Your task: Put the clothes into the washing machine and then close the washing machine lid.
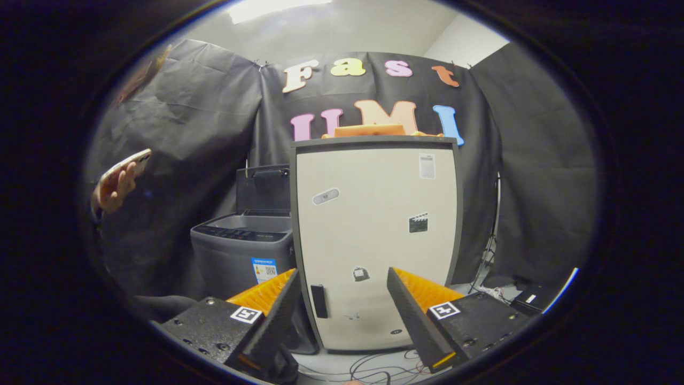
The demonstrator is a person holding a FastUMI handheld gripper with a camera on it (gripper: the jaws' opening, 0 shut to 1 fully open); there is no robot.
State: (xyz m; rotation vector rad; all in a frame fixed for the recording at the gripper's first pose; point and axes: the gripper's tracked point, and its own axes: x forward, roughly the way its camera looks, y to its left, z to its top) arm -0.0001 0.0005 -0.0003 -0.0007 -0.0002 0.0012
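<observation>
a makeshift recording booth rigged up indoors, not a lived-in home; black cloth [203, 117] hangs in creased sheets as its walls, pinned along the top, with a plain pale ceiling and a bright ceiling light [278, 8] above it; household appliances stand as props against the cloth: a grey top-loading washing machine [240, 251] with its lid [264, 190] raised, and just beside it a tall beige cabinet [377, 240] dotted with stickers, something orange [368, 130] lying on its top; loose cables [374, 369] trail over the pale floor at the cabinet's foot; a person's hand [115, 190] holds up a phone [128, 163] beside the washing machine.
</observation>
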